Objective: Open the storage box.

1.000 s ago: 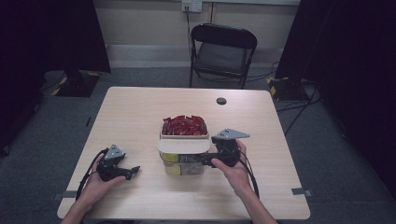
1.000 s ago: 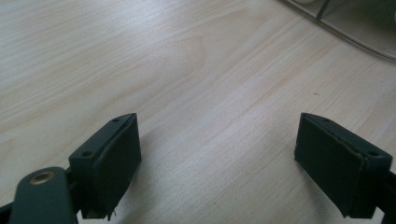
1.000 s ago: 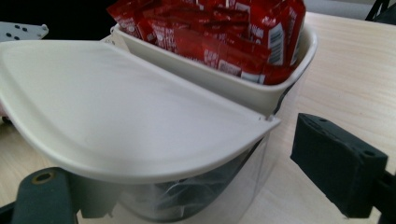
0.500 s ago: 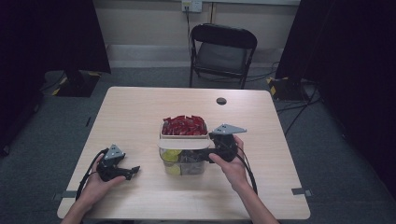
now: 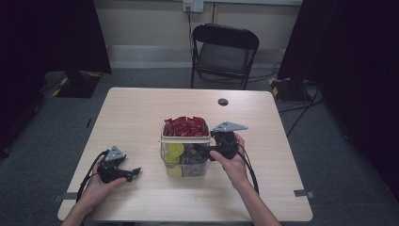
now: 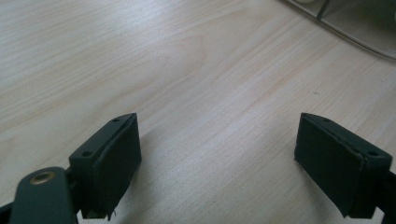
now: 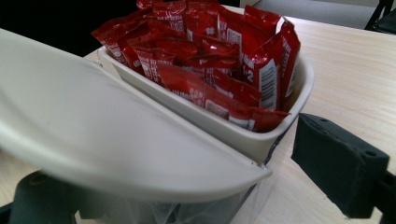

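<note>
high view: right gripper [image 5: 207,151] is sitting against the right side of the clear container [image 5: 184,160] at mid-table [image 5: 141,113], reaching in at its cream lid [image 5: 184,140]. red sachets [image 5: 185,126] are filling the rear tray, and yellow-green round things [image 5: 175,150] are showing through the clear wall. left gripper [image 5: 129,172] is resting near the front-left of the table, well apart from the container. a small dark disc [image 5: 223,101] is lying farther back, and a folding chair [image 5: 225,52] is standing behind the table.

left gripper view: fingers [image 6: 109,161] are standing wide apart over bare wood, holding nothing; a corner of the container [image 6: 355,23] is peeking in at top right.

right gripper view: the lid [image 7: 107,140] is tilting up, its edge lying between the two fingers [image 7: 338,161]. the near finger is hidden under the lid, so i cannot tell whether they are clamped on it or just around it. red sachets [image 7: 210,56] are heaped in the tray [image 7: 261,140] just beyond.

risk, as i judge it: nothing is bracing the container, so pulling the lid could be dragging or tipping it and spilling sachets; a shallow bite on the thin edge could be slipping off.
</note>
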Motion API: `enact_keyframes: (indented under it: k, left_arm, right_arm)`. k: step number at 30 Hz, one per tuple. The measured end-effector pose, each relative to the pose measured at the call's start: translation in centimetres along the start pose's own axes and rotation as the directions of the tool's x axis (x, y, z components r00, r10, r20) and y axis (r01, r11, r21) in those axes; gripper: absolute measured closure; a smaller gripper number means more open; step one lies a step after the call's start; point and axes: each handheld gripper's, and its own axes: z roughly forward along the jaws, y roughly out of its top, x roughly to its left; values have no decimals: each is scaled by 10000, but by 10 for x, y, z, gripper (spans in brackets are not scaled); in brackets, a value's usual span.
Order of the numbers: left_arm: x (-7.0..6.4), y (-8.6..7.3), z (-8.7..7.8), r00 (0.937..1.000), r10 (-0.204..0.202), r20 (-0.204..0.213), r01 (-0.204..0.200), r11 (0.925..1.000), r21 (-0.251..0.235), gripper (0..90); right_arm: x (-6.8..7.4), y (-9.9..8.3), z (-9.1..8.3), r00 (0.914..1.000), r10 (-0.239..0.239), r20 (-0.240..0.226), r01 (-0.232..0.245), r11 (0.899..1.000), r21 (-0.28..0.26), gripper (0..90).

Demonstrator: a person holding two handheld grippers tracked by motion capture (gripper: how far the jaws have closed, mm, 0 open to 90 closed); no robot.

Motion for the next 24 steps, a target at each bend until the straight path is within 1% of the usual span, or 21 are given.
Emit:
enact_keyframes:
  k: [5,12,15,19,22,24]
  left_arm:
    - [0,0,0,10000,4,3,-4,10000,2,140]
    - [0,0,0,10000,3,3,-3,10000,1,140]
    - [0,0,0,10000,53,-18,-53,10000,11,140]
    - [0,0,0,10000,58,-12,-58,10000,17,140]
    - [0,0,0,10000,38,-37,-38,10000,12,141]
    - [-1,0,0,10000,-35,-85,35,10000,-6,144]
  right_arm:
    - [-4,1,2,9998,191,-104,-192,9997,-144,136]
    - [-7,2,4,9996,273,-26,-274,9993,-270,136]
    - [-8,3,5,9988,484,-28,-485,9982,-340,136]
    - [-10,3,7,9980,631,-57,-633,9972,-410,136]
    - [-13,4,8,9976,692,31,-690,9966,-452,138]
    - [-15,4,8,9966,818,134,-810,9953,-536,138]
